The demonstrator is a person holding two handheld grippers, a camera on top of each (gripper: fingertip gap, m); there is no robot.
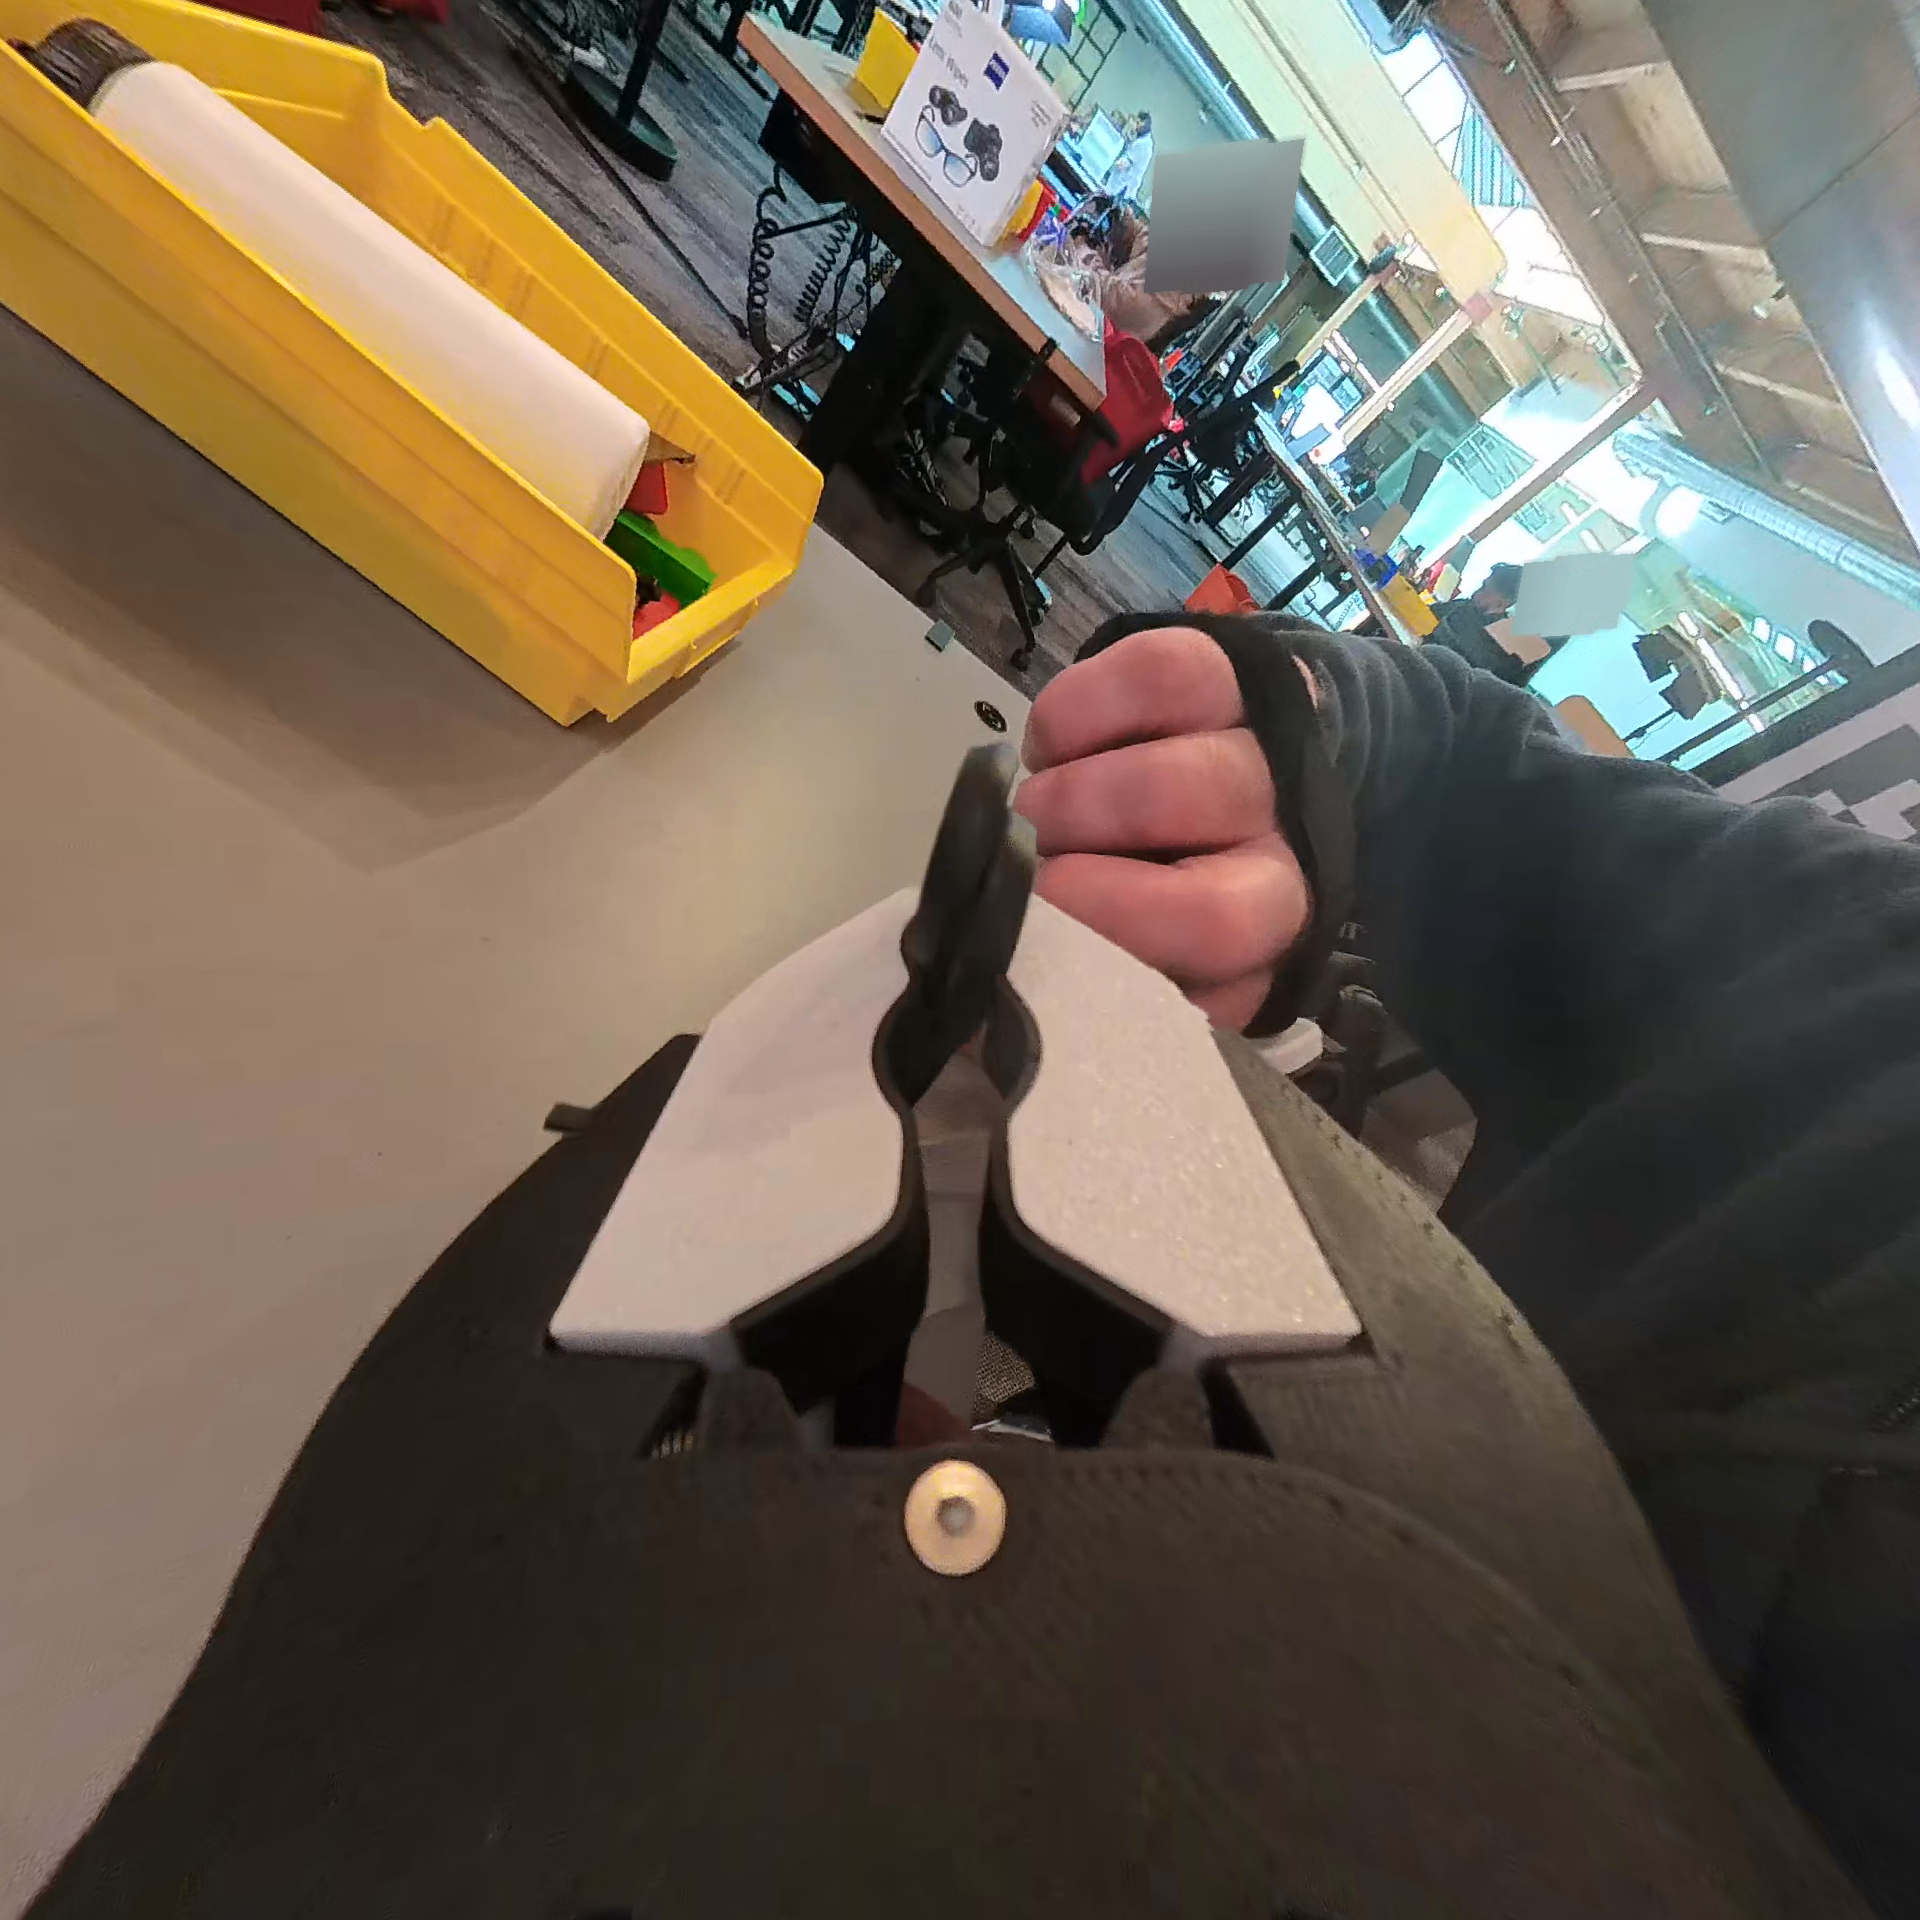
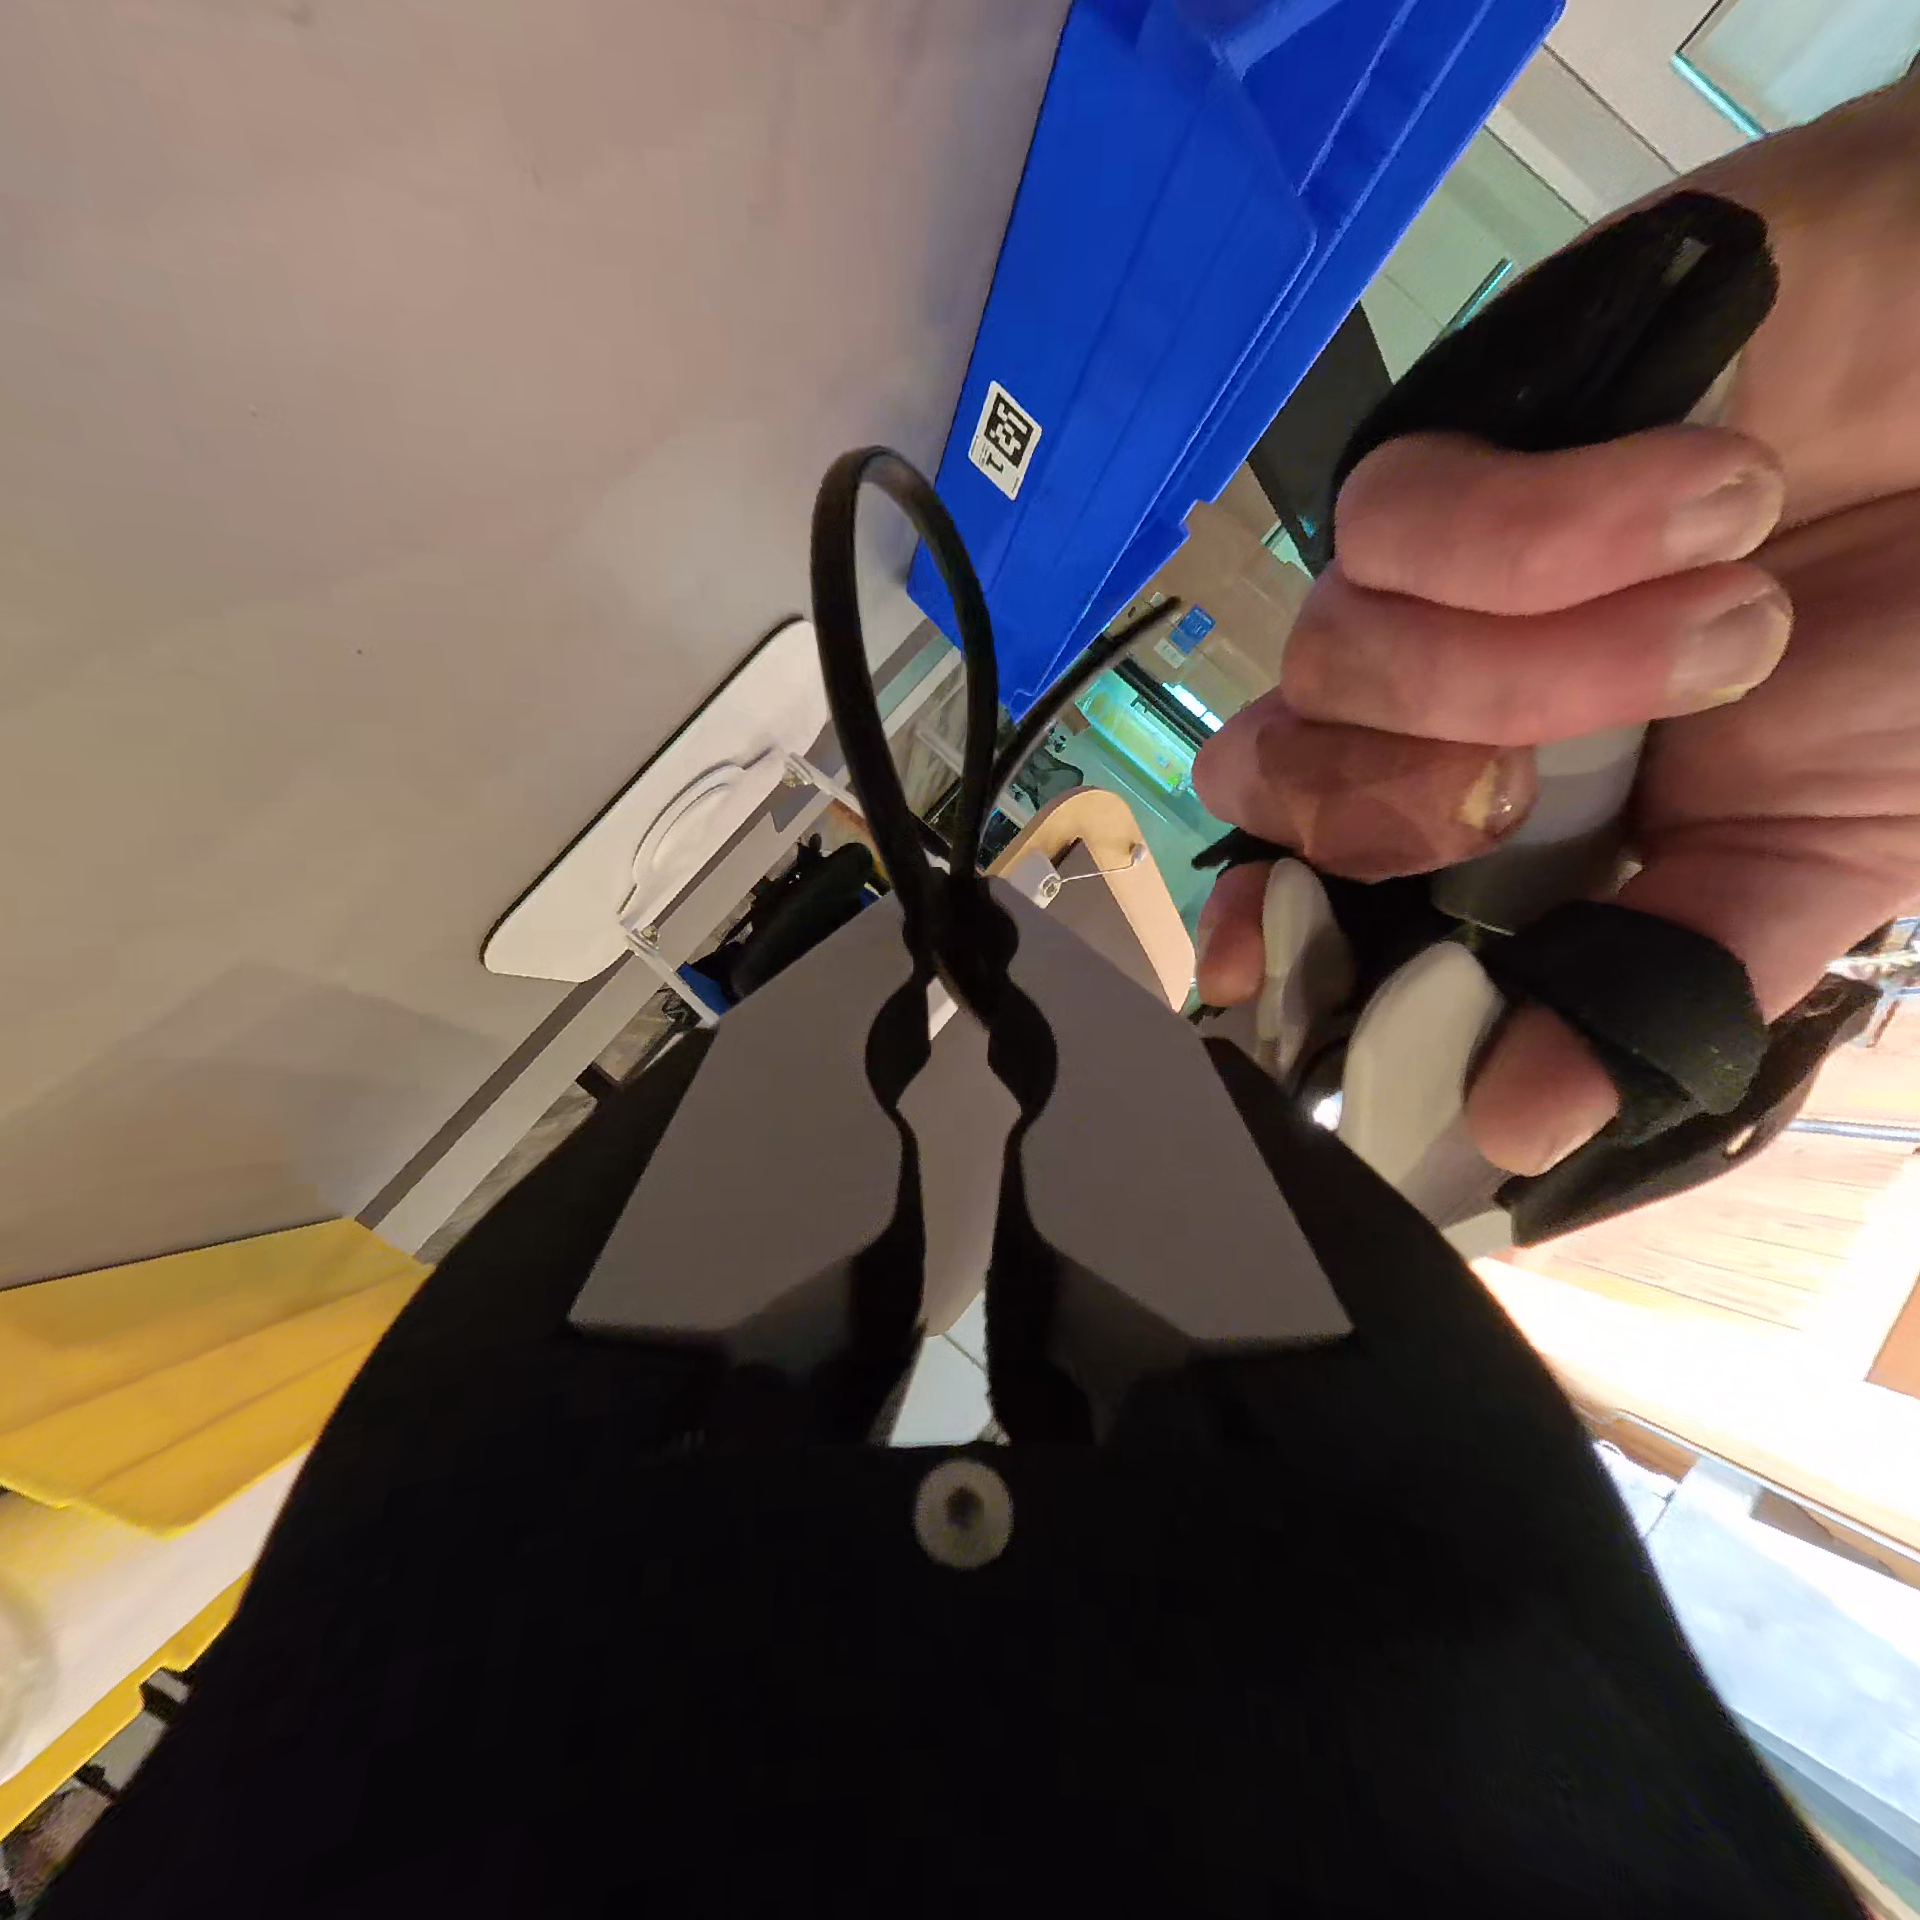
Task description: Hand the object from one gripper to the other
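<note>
In the right wrist view, the right tool [image 2: 961, 951] has its two fingers pinched together on one black zip tie [image 2: 899, 665] at the tips. The tie forms a single loop that stands up past the fingertips, with a thin tail trailing off to the right. Just beside it on the right is one hand [image 2: 1538, 748] in a black fingerless strap, curled around a pale handle. Beyond lie the grey counter [image 2: 364, 416], one white flat plate [image 2: 675, 821] at its edge, one blue bin [image 2: 1195, 312] with a small square tag, and one yellow bin [image 2: 187, 1371] at lower left.

In the left wrist view, the left tool [image 1: 971, 914] is likewise closed at the tips on a dark looped object, seen edge-on and blurred; it appears to be the same zip tie [image 1: 977, 831]. A gloved hand [image 1: 1164, 831] with a dark sleeve sits just right of the fingertips. Farther off on the counter [image 1: 260, 935] stands one yellow bin [image 1: 416, 416] holding one white roll [image 1: 364, 301], plus red and green pieces. Behind are desks, chairs and one white box [image 1: 971, 135].
</note>
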